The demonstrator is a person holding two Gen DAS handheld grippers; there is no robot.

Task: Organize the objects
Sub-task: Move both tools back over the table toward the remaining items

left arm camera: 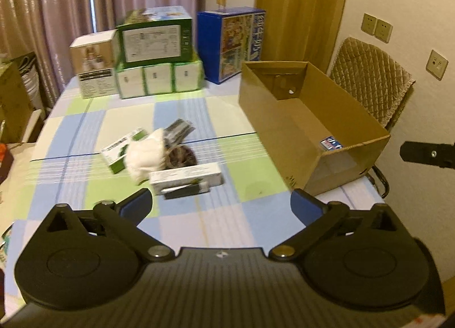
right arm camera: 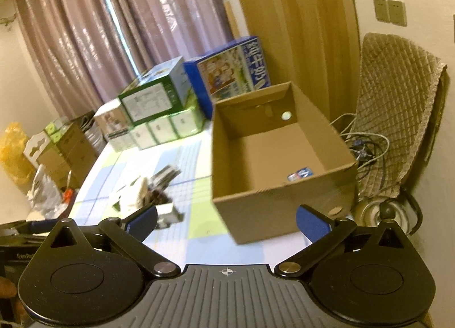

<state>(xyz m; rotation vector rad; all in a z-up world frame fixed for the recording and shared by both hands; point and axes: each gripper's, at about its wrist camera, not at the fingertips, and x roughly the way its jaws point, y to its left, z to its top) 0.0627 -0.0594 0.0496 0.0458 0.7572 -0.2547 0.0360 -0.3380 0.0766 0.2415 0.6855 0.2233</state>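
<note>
Both claws point(left arm camera: 221, 202) point(right arm camera: 226, 218) apart, empty; cardboard box point(left arm camera: 301, 117) open, w/ small blue pack point(left arm camera: 331, 144).

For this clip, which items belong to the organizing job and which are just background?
Job items:
- cardboard box
- small packet inside it
- white cloth
- green-and-white cartons
- dark packets

Background:
- stacked boxes
- blue carton
- chair
- curtains

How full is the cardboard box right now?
Nearly empty. The cardboard box stands open-topped, its bare floor visible, with only one small blue packet lying near its front wall.
</note>
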